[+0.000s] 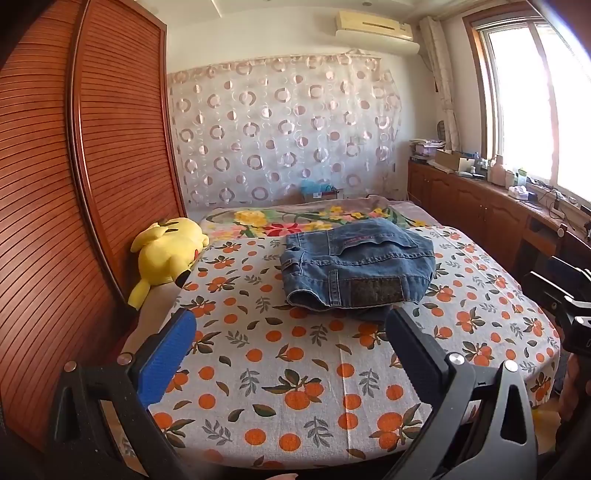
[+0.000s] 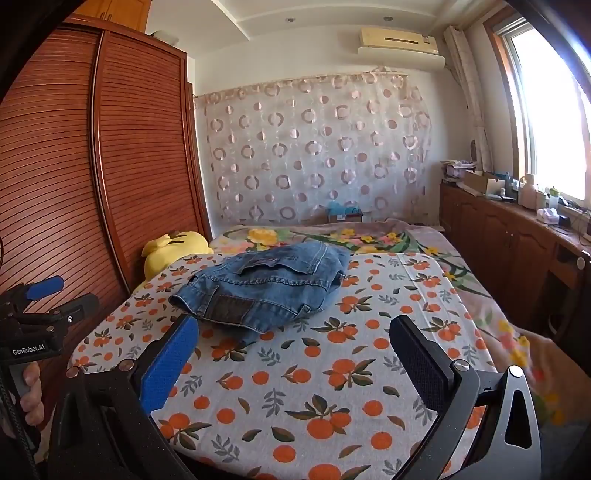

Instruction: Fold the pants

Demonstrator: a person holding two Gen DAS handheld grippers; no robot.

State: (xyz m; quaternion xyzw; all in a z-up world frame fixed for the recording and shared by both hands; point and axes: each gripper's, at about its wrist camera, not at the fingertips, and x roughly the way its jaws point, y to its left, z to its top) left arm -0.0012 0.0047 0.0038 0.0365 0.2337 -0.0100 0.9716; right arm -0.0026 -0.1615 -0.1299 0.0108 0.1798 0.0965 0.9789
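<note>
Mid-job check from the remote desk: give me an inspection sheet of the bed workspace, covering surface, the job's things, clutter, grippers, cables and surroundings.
Surface: bed under an orange-fruit print sheet, with a floral blanket at the far end.
Job's things: jeans lie in a folded bundle mid-bed, waistband patch up, touched by no gripper.
Clutter: yellow plush toy at the bed's edge by the wardrobe.
Grippers: left gripper open, empty; right gripper open, empty; both short of the jeans.
Cables: black cable by the hand holding the left gripper; cords on the counter.
Surroundings: slatted wardrobe, circle-print curtain, window, air conditioner.

Bedcover lies bare before jeans — plush toy flanks left.
</note>
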